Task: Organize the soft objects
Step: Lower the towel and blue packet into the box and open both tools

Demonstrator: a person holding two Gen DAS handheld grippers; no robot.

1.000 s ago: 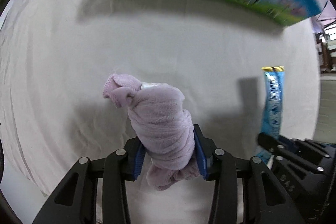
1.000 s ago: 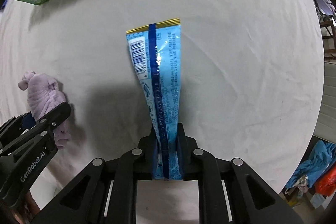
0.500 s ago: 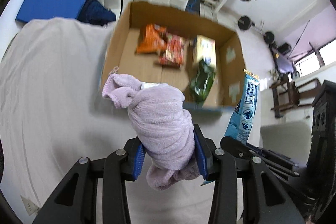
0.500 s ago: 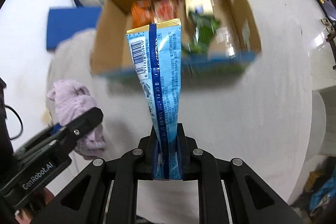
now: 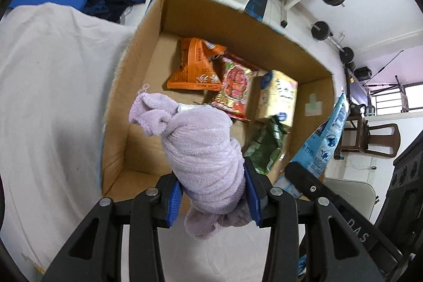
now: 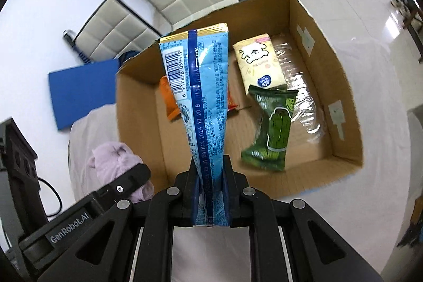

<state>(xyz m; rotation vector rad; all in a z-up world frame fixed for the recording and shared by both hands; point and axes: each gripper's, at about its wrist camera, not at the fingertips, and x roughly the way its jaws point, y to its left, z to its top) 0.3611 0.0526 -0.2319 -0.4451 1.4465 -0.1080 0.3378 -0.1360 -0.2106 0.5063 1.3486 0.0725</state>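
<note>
Snack packets (image 6: 269,128) inside box (image 6: 346,107) on table (image 5: 53,86)

Orange packet (image 6: 169,99) behind blue pouch (image 6: 203,107)

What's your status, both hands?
Left tongs shut on purple towel. Right tongs shut on blue packet. Both above open box; snack bags inside, left side bare.

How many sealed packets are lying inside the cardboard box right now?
4: orange packet at far left, red packet beside it, yellow pack toward far right, green packet nearer. More may be hidden.
</note>
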